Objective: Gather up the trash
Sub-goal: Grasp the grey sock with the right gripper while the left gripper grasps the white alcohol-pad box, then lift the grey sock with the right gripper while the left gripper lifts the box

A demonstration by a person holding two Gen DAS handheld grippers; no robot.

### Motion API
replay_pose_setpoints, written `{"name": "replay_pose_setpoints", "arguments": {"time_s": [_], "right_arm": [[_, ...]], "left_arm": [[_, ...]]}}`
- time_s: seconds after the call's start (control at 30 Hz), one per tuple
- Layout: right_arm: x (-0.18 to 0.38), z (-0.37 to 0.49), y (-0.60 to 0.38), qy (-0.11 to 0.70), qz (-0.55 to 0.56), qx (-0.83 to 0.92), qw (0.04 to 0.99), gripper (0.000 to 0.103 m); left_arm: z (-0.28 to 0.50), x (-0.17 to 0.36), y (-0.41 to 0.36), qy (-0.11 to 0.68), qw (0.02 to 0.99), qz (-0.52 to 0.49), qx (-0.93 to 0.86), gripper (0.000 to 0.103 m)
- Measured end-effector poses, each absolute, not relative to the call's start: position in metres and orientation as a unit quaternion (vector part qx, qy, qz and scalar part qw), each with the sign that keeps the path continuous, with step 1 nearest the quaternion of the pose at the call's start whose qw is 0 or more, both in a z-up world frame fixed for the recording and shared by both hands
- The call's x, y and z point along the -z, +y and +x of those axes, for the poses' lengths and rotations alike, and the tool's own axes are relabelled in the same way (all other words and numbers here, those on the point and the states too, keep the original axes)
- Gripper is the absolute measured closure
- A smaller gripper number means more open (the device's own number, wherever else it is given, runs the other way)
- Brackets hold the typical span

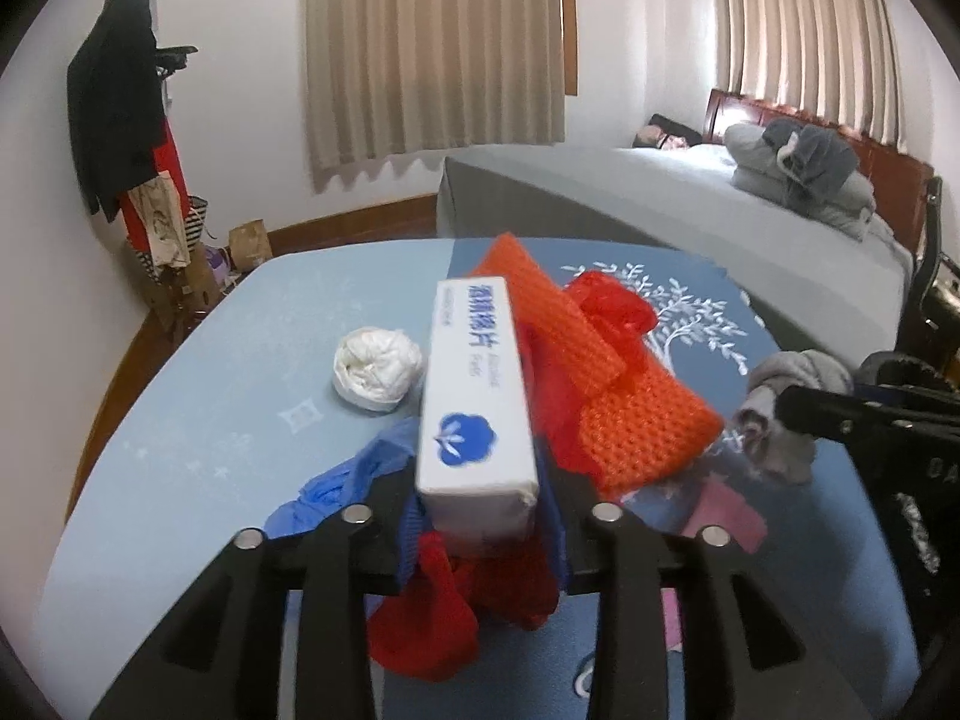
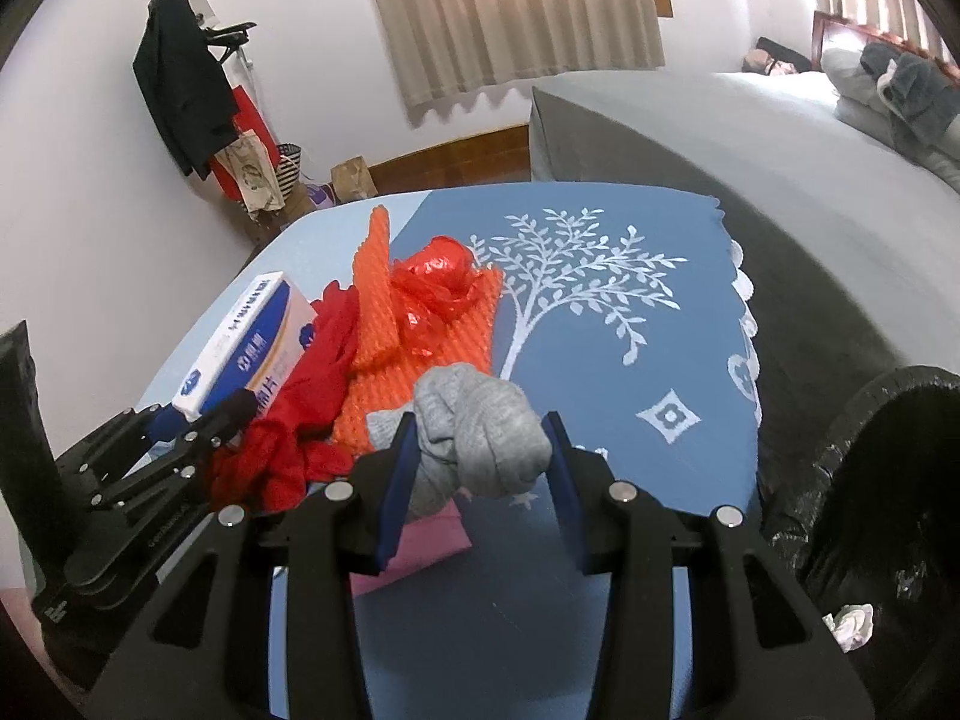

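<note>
A white box with a blue logo (image 1: 474,420) sits between my left gripper's (image 1: 483,510) blue pads, which press on both its sides; a red knit cloth (image 1: 456,600) bunches under it. In the right wrist view my right gripper (image 2: 483,450) is shut on a balled grey sock (image 2: 480,426) just above the blue table cloth (image 2: 600,360). On the table also lie a white paper wad (image 1: 377,372), a blue glove (image 1: 336,480), an orange knit cloth (image 1: 618,408) and a crumpled red plastic bag (image 2: 438,276).
A bin lined with a black bag (image 2: 888,480) stands off the table's right edge, a white tissue (image 2: 849,624) inside it. A pink piece (image 2: 420,534) lies under the sock. A grey bed (image 1: 690,210) is behind the table, a coat rack (image 1: 126,120) at far left.
</note>
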State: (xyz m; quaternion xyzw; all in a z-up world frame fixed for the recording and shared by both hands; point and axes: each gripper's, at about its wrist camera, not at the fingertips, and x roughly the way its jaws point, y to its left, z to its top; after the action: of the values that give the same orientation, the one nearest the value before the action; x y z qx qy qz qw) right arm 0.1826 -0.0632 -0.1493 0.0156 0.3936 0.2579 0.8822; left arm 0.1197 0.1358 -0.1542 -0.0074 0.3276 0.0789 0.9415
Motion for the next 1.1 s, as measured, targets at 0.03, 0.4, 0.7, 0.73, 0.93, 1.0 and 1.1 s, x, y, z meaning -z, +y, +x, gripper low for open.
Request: {"name": "replay_pose_setpoints", "arguments": {"time_s": [0.03, 0.4, 0.7, 0.73, 0.93, 1.0, 1.1], "right_arm": [[0.149, 0.183, -0.063, 0.393, 0.016, -0.258, 0.882, 0.063], [0.148, 0.183, -0.062, 0.392, 0.016, -0.261, 0.882, 0.063], [0.147, 0.180, -0.061, 0.392, 0.014, -0.262, 0.882, 0.063], [0.147, 0.180, -0.060, 0.392, 0.014, -0.262, 0.882, 0.063], [0.145, 0.183, -0.058, 0.393, 0.014, -0.262, 0.881, 0.063], [0.145, 0.184, -0.056, 0.395, 0.013, -0.262, 0.881, 0.063], [0.147, 0.184, -0.057, 0.396, 0.013, -0.263, 0.880, 0.063]], "left_arm": [[0.119, 0.152, 0.137, 0.325, 0.942, -0.007, -0.085, 0.058], [0.093, 0.136, 0.141, 0.306, 0.947, -0.004, -0.096, 0.055], [0.101, 0.122, 0.144, 0.287, 0.954, -0.016, -0.091, 0.055], [0.105, 0.122, 0.146, 0.287, 0.953, -0.018, -0.090, 0.055], [0.130, 0.126, 0.160, 0.300, 0.949, -0.033, -0.087, 0.055], [0.136, 0.131, 0.165, 0.310, 0.946, -0.038, -0.085, 0.055], [0.149, 0.142, 0.172, 0.334, 0.938, -0.051, -0.076, 0.055]]}}
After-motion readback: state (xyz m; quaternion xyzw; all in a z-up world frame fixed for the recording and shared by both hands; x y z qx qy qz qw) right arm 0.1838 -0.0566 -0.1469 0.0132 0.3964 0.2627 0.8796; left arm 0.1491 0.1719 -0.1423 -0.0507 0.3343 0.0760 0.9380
